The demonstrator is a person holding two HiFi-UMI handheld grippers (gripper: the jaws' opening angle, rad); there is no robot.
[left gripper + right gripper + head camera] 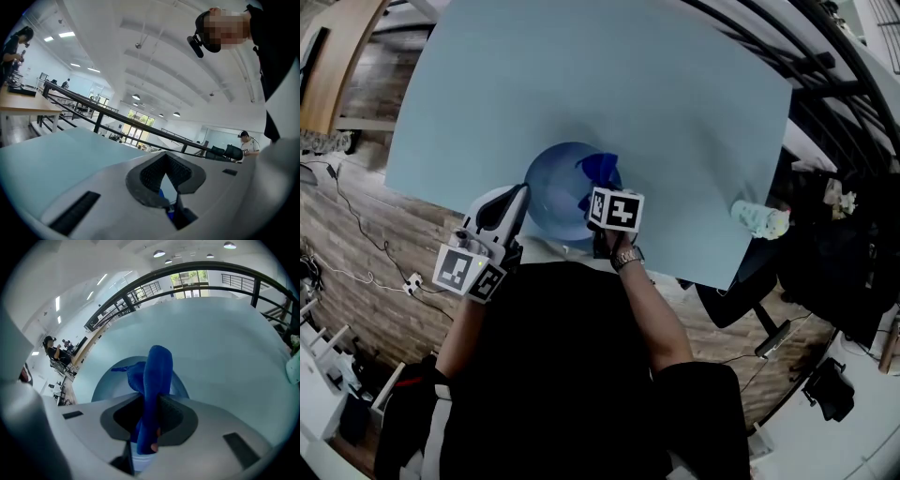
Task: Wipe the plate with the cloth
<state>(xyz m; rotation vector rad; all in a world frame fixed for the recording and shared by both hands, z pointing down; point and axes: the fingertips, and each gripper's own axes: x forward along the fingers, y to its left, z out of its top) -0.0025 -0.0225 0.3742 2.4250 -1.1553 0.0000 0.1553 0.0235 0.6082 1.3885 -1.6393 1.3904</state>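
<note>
Cloth (157, 376), dark blue, soft and probably limp, is being pinched by the closed right gripper (151, 416) over the round blue plate (551, 183) at the pale blue table's (675, 94) 6 o'clock edge, while the left gripper (165, 190) is seemingly clamping its stiff, likely slippery rim at 9 o'clock.

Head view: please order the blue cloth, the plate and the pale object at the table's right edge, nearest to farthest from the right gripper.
1. Blue cloth: held in the right gripper's jaws.
2. Plate: directly beneath, extending left.
3. Pale object: far right, at the table's edge.
</note>
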